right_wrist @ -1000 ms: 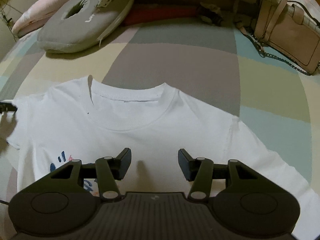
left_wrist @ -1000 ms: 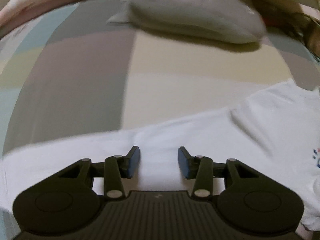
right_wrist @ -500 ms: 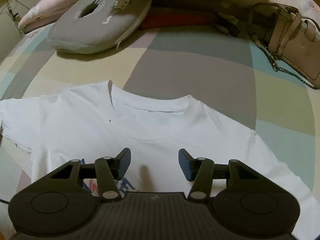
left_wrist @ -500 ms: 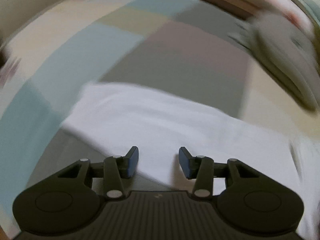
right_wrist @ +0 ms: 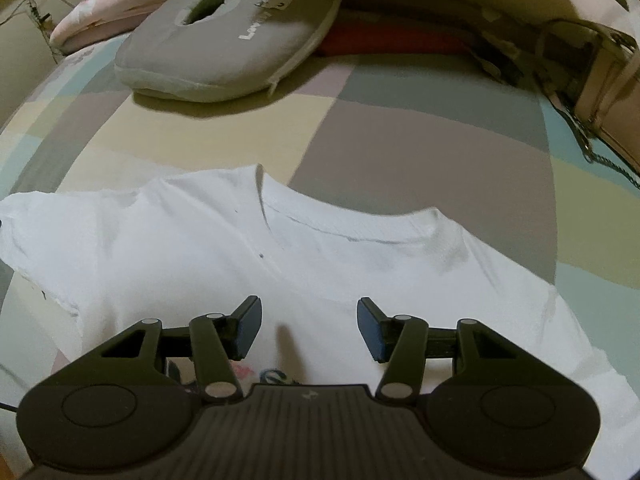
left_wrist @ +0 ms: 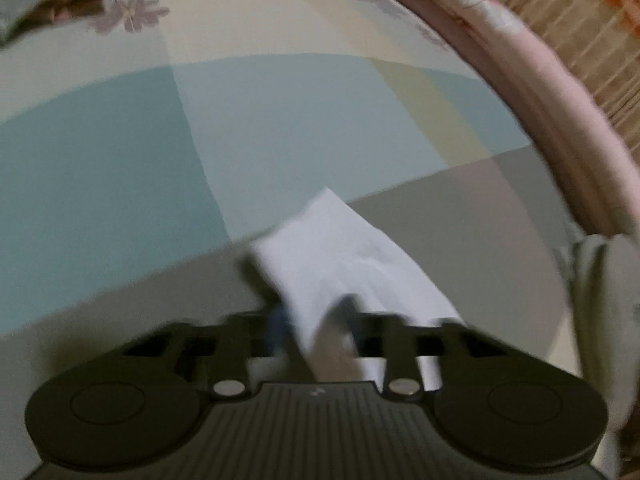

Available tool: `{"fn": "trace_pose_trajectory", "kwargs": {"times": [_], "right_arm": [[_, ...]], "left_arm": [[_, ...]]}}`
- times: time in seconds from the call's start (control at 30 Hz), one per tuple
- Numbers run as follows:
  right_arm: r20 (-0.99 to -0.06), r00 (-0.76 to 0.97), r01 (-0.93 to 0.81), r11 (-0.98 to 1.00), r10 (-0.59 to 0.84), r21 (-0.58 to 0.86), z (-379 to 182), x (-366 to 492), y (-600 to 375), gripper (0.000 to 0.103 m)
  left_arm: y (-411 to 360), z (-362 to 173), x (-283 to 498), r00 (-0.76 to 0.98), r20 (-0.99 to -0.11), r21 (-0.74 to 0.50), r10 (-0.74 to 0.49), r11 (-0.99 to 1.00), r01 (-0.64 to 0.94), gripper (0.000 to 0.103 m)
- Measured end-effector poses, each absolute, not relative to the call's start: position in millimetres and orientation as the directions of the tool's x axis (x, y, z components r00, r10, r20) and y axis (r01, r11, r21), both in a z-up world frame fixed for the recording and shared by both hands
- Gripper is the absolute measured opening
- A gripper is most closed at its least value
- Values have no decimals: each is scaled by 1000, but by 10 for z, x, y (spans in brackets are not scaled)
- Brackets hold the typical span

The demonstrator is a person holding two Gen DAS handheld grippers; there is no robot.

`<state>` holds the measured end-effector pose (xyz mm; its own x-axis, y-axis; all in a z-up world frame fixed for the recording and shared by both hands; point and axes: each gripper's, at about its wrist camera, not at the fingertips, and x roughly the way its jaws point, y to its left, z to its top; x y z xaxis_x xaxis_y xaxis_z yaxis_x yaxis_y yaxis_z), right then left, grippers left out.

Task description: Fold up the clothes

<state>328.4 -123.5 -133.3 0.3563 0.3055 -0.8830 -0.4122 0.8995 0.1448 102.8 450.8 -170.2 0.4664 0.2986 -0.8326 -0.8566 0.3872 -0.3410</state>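
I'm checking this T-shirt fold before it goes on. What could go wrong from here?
1. The left claw is closing on only the tip of the white T-shirt's sleeve; so small a bite may slip out when pulled.
2. The right claw hovers open over the chest, pinning nothing, so the whole T-shirt may drag across the bedsheet instead of folding.
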Motion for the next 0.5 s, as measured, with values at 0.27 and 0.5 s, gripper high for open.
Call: {"fn": "trace_pose_trajectory", "kwargs": {"times": [0.27, 0.5], "right_arm": [[-881, 371, -414, 902, 294, 126, -1305, 3327, -1229, 59], [-890, 373, -397, 912, 264, 104, -1346, 3283, -1341, 60]], "left_arm": [[4543, -1548, 946, 409, -845, -248, 345, 424, -871, 16], [4485, -1423, 949, 242, -872, -42, 426, 427, -903, 31]]}}
